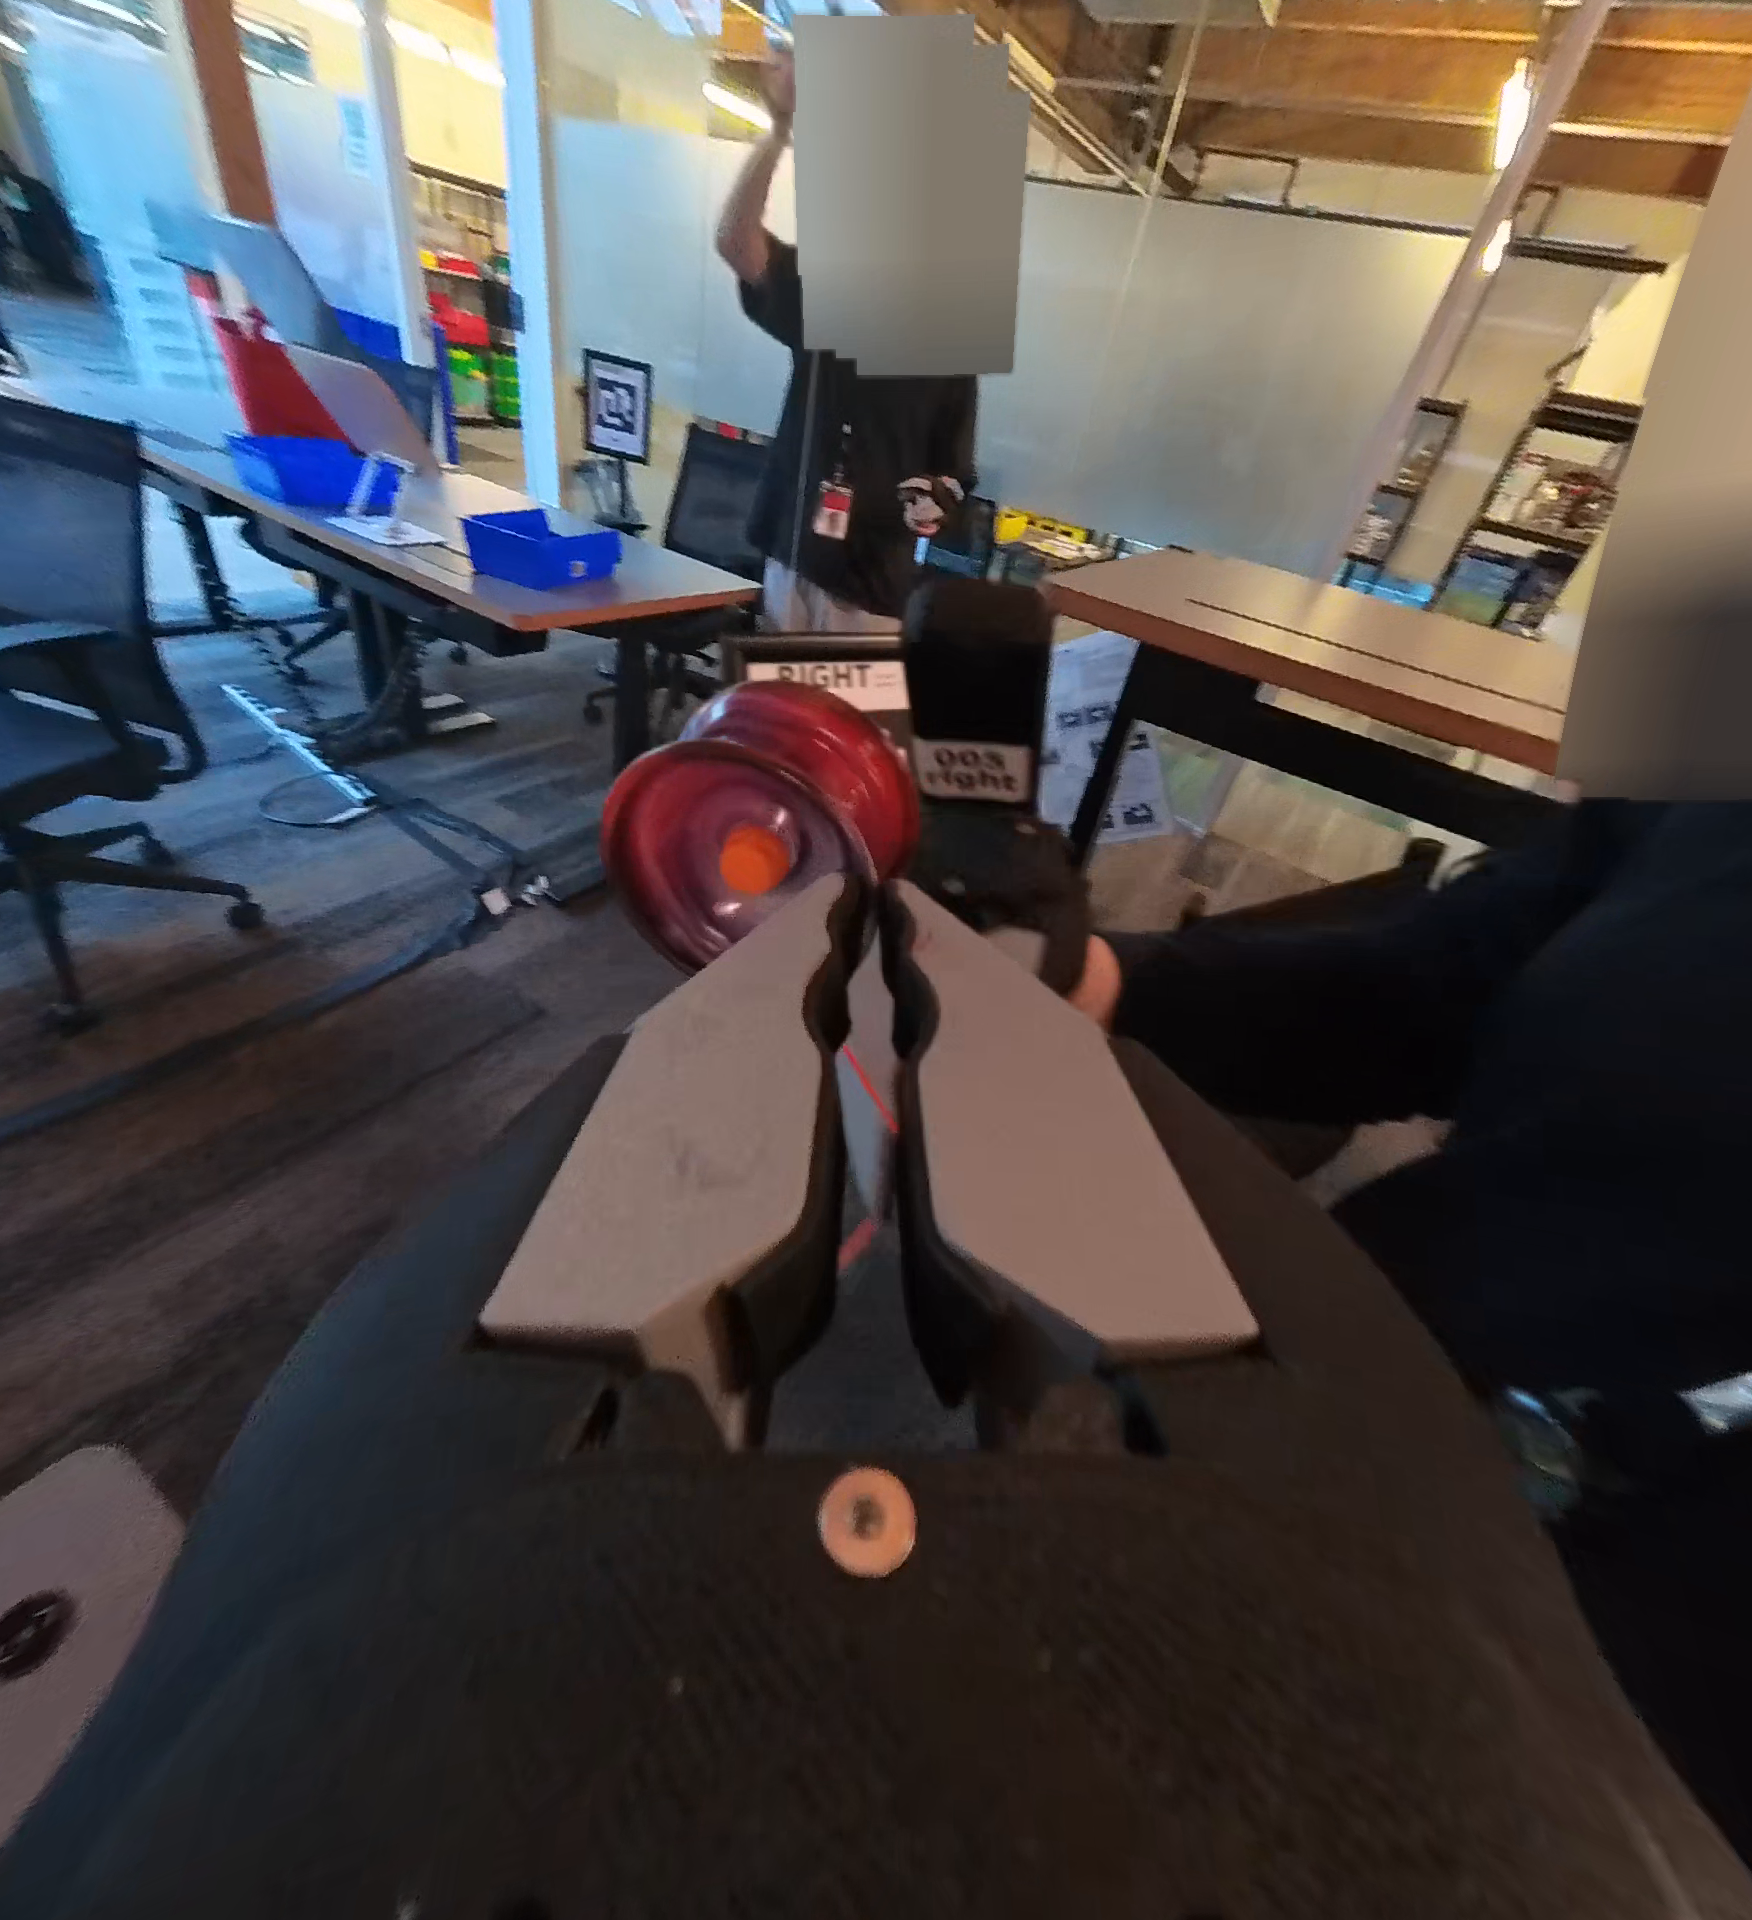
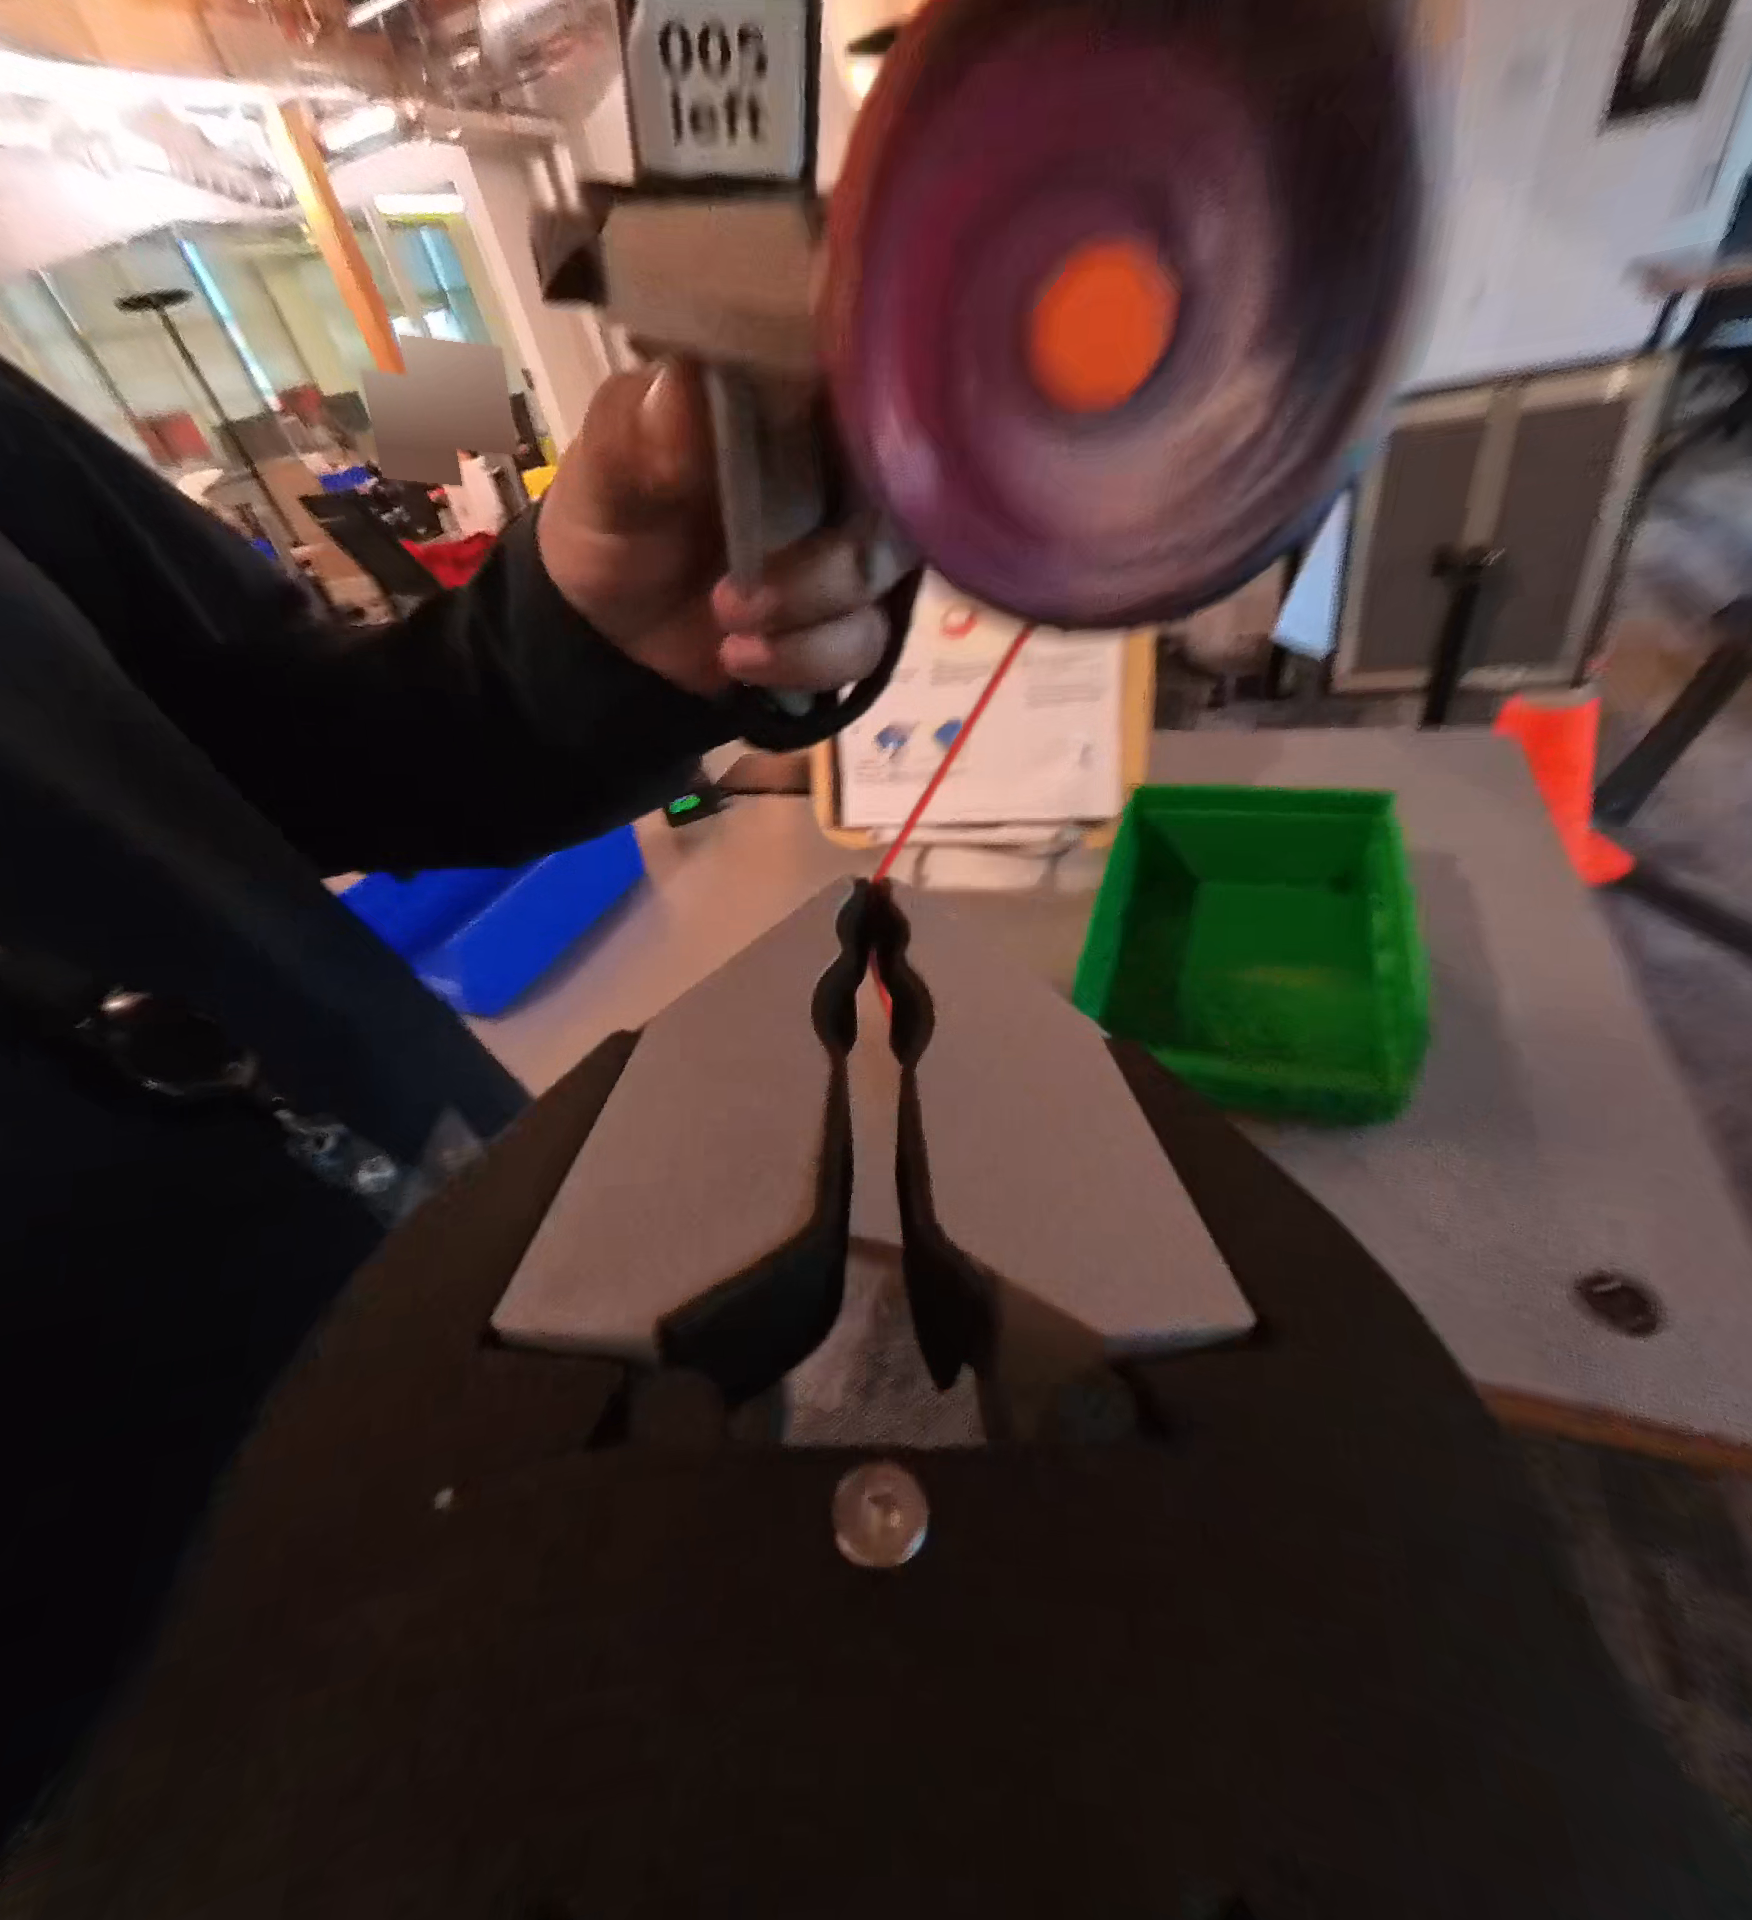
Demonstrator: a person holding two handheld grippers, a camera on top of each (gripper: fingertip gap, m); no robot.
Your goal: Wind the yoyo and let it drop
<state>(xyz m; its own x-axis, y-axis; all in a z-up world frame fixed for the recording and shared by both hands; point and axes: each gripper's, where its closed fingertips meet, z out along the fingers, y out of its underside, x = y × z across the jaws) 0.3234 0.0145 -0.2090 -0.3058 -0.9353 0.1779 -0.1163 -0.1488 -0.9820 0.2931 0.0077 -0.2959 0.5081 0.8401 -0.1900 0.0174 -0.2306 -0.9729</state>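
The big red yoyo (image 1: 763, 831) is up in the air, not on the grey table (image 2: 1537, 1195). It looks blurry, so I think it is spinning and the winding is only partly done. The drop is still left to do. The left gripper (image 1: 864, 894) pinches the yoyo's near rim with a thin gap. The right gripper (image 2: 870, 896) is closed tight on the red string (image 2: 945, 758), just below the yoyo.

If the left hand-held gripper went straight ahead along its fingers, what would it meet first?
Most likely the red yoyo, which sits right at the left hand-held gripper tips; the right hand-held gripper lies just behind, though depth is unclear.
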